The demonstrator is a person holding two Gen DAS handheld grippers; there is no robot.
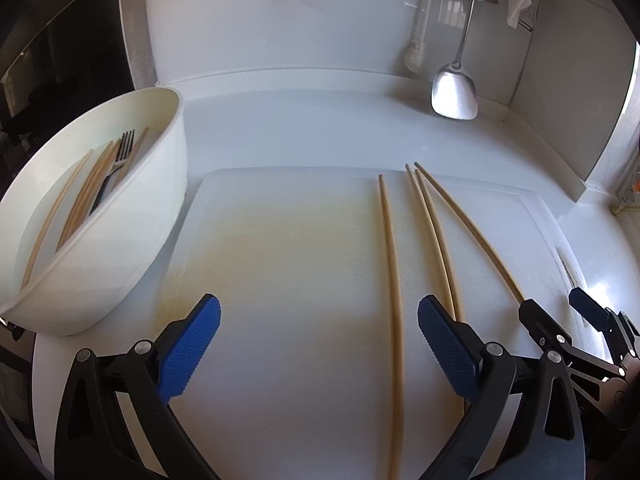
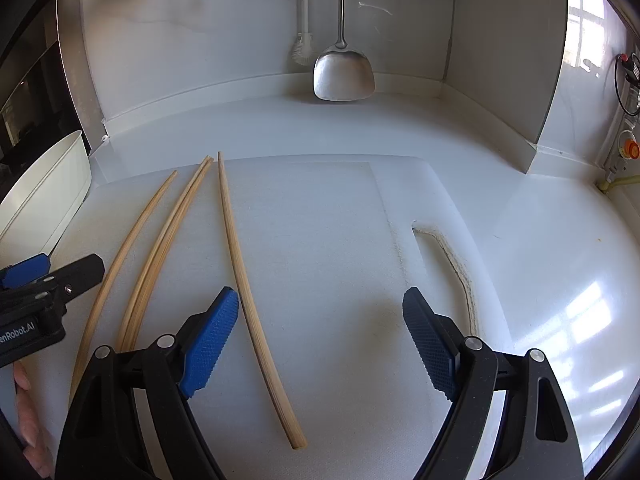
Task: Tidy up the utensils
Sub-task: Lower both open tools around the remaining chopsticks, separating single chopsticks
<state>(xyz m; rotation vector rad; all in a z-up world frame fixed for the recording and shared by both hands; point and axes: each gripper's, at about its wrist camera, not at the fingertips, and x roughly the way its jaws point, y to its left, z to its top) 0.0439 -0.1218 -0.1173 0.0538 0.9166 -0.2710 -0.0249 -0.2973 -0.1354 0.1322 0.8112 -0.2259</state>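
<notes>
Four long pale wooden chopsticks (image 2: 256, 320) lie loose on a white plastic cutting board (image 1: 300, 260) that rests on a glossy white countertop (image 2: 540, 220): one alone toward the left, two touching side by side in the middle, and one alone on the right, all running roughly lengthwise away from the cameras. The left gripper (image 1: 319, 344) hovers over the board with its blue-padded fingers (image 1: 188, 348) spread wide and nothing between the pads; the leftmost chopstick passes under the gap nearer its right finger. The right gripper (image 2: 320, 340) also stands wide apart and empty, with the rightmost chopstick lying just inside its left finger. To the left of the board sits a white oval plastic tub (image 1: 132, 240), holding more wooden chopsticks (image 1: 84, 196) and a metal fork with a dark handle (image 1: 116, 168). At the back wall hangs a steel spatula (image 2: 344, 72), beside a white-handled brush (image 2: 302, 40).
</notes>
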